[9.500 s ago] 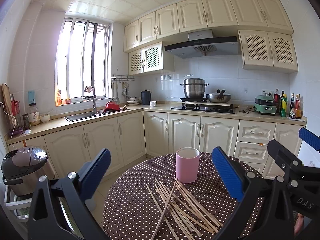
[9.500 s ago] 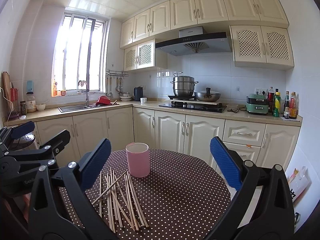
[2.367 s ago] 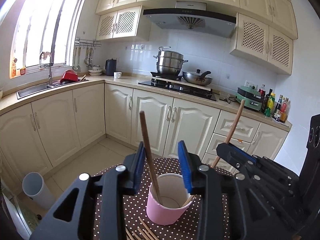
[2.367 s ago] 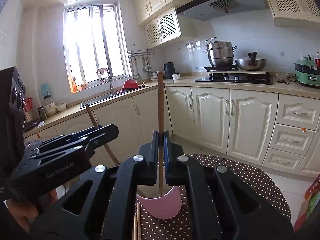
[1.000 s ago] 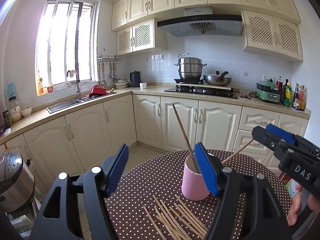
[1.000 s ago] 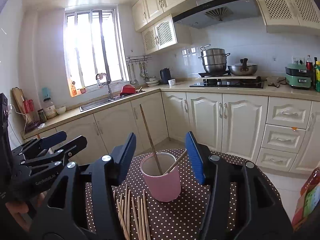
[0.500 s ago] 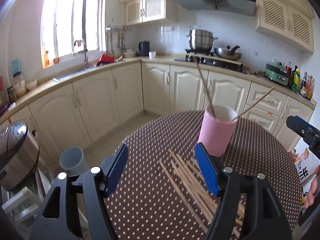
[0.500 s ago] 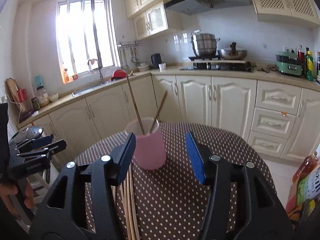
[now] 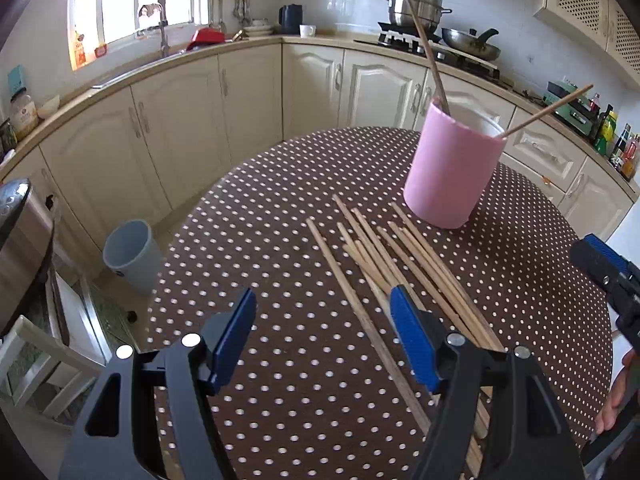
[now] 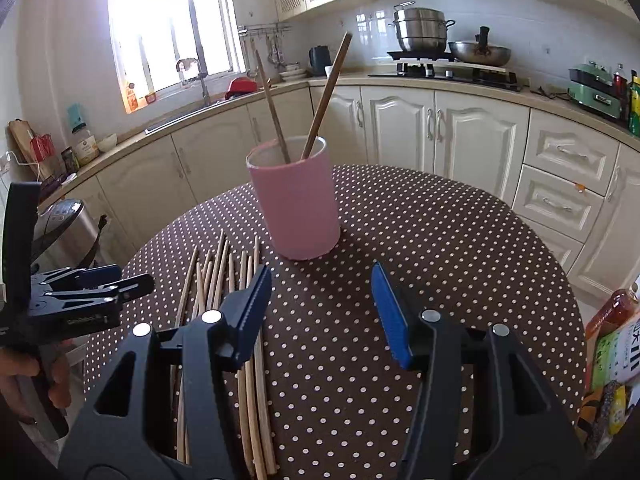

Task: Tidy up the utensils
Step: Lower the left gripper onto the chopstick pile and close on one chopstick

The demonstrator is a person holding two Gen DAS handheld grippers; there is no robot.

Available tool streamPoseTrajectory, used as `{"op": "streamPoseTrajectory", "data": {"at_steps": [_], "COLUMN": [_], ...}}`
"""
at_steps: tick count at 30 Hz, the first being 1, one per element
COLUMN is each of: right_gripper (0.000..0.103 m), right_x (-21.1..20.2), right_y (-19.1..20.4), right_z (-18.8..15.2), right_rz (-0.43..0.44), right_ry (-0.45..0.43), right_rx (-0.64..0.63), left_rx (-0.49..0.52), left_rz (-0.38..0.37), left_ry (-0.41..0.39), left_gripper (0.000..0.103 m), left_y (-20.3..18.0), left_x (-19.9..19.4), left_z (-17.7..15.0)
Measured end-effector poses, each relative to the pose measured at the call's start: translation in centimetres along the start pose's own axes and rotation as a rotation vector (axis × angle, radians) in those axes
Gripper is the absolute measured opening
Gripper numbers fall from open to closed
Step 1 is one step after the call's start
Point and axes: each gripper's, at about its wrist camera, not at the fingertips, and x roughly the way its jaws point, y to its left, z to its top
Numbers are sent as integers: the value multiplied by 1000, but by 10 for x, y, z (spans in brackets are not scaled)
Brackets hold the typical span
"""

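Cup: we saw the pink cup (image 10: 298, 208) upright on the dotted table (image 10: 440, 240), two chopsticks (image 10: 326, 96) leaning inside.
Loose chopsticks (image 10: 224, 272): lay left of it.
Right gripper (image 10: 320, 312): jaws apart, empty.

Near ends of loose chopsticks (image 9: 404, 276) hidden behind left gripper (image 9: 322, 340) fingers.

Home kitchen: stove (image 10: 448, 66), sink (image 10: 180, 118), cabinets (image 10: 436, 136).
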Motion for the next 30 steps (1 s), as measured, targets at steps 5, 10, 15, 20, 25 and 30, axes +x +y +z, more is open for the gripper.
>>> {"op": "streamPoseTrajectory", "data": {"at_steps": [5,10,15,20,25,30], "right_gripper": [52,52,52,52,52,52], "right_x": [11,20,31,50,70,88], "right_y": [3,4,10,20,29,38], "right_z": [-7,-9,-11,-14,-16,-14], "right_rz": [0,2,9,13,30,34], "right_ry": [50,87,121,186,259,303], "right_rx": [-5,-6,-24,-58,-97,-146], "left_rx": [2,-17,-20,14,34,40], "left_rz": [30,34,47,78,64,39], "left_ry": [43,84,114,112,101,100], "left_gripper": [68,68,68,68,62,41], "left_y": [-7,-7,-7,-10,-10,-5], "left_x": [18,37,53,61,61,60], "left_z": [0,1,-3,-2,-2,2]}}
